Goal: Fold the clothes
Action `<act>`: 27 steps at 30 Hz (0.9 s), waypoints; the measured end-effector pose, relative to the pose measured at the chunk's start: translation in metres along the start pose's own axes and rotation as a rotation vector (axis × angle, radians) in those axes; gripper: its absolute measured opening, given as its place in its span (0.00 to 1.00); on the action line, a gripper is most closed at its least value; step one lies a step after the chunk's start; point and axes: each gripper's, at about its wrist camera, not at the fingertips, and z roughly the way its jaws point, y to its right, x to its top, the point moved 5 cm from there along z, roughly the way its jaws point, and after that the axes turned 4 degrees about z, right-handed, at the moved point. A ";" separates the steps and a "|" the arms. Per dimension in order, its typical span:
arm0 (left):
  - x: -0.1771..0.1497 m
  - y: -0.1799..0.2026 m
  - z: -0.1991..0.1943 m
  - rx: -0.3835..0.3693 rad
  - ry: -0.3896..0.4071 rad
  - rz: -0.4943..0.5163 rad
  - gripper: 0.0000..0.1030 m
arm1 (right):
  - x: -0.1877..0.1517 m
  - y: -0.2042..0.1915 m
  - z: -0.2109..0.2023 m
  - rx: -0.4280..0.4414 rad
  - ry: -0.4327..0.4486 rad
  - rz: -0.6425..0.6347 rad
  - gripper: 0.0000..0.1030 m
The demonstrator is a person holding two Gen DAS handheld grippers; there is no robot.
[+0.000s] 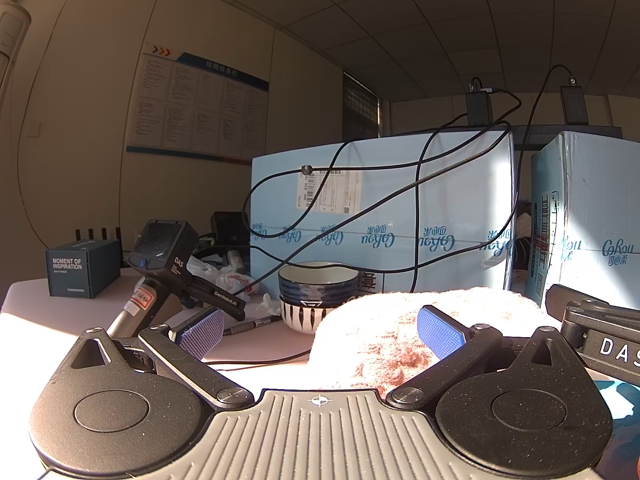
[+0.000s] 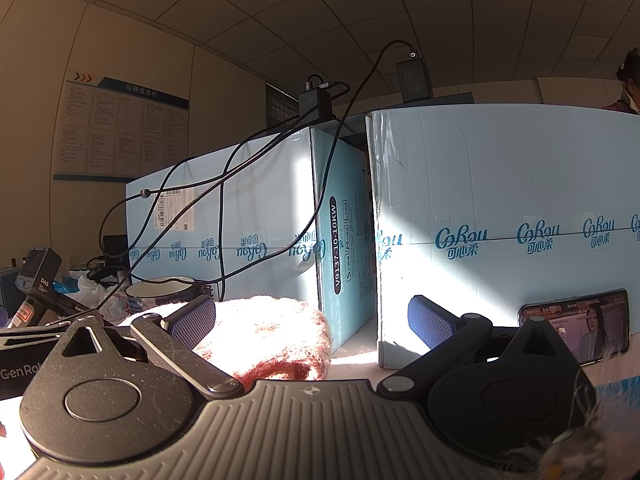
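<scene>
Two pale blue boxes point(image 2: 224, 216) printed "CoRou" stand at the back of the counter point(image 1: 256, 344). A fuzzy pink-and-rust knit garment point(image 1: 384, 332) lies bunched before them, between both tongs. Left tongs point(image 1: 320, 330) and right tongs point(image 2: 312, 320) are spread, empty. Only the left view shows the "MOMENT OF INSPIRATION" box point(image 1: 82, 268); only the right shows a phone point(image 2: 588, 326).

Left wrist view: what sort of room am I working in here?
Likely an office or workroom, not a home: a printed notice board on the wall, large pale blue cardboard cartons stacked on the white table, and a tiled ceiling.
</scene>
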 end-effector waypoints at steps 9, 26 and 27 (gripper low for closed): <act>0.000 0.000 -0.001 0.000 0.001 -0.001 1.00 | 0.000 0.000 0.002 -0.001 0.000 0.000 1.00; 0.001 0.001 -0.005 -0.004 0.029 0.004 1.00 | 0.002 0.000 -0.011 -0.019 0.029 -0.006 1.00; 0.002 0.001 -0.006 0.004 0.035 0.006 1.00 | 0.002 0.000 -0.012 -0.021 0.034 -0.006 1.00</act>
